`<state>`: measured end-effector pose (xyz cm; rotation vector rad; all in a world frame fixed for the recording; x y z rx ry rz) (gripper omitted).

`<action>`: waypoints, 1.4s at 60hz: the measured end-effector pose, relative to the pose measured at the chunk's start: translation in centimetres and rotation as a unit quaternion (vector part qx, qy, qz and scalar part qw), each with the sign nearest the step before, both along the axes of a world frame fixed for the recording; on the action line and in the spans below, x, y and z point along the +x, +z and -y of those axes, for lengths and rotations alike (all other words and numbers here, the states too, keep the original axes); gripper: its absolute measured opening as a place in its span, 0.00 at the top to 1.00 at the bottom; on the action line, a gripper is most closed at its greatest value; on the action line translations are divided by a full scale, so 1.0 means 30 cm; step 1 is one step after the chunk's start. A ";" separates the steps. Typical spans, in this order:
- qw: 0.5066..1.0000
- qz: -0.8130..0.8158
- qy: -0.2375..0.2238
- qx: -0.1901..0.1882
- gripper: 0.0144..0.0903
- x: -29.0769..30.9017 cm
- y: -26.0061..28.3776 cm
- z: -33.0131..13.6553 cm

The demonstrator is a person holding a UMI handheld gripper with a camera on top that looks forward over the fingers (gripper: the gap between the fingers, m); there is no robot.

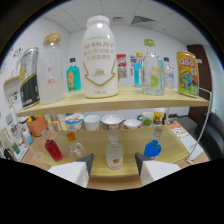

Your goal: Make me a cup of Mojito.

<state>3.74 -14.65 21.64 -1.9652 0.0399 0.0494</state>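
The hand-held gripper [113, 167] hangs low in front of a two-level wooden display, its two pale fingers [75, 171] spread apart and holding nothing. In the gap between the fingers, a little beyond their tips, a small clear bottle with an orange label [114, 153] stands upright on the bench [95, 150]. To its right on the same surface is a small bottle of blue liquid [152, 148], and to its left a little clear bottle with an amber cap [74, 146] and, further left, a bottle of red liquid [53, 149]. Farther back on the bench runs a row of paper cups and tubs [102, 121]. Above them is a wooden shelf [120, 103] carrying the taller things: a large white bottle [99, 56] in the middle, a frosted bottle with a wooden stopper [51, 70] well to its left, a small teal bottle [73, 76] between those two, and a dark can [28, 77] at the far left end. To the right of the white bottle stand a clear bottle with a green label [152, 70] and, at the right end, a yellow can [187, 74]. Behind it all is a white wall and a tiled office ceiling
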 end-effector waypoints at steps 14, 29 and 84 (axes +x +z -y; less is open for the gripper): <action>0.999 0.012 -0.006 -0.038 0.48 0.007 -0.096 -0.127; 0.999 0.023 -0.001 -0.034 0.72 0.007 -0.106 -0.144; 0.946 0.319 0.008 -0.057 0.74 0.377 -0.214 0.224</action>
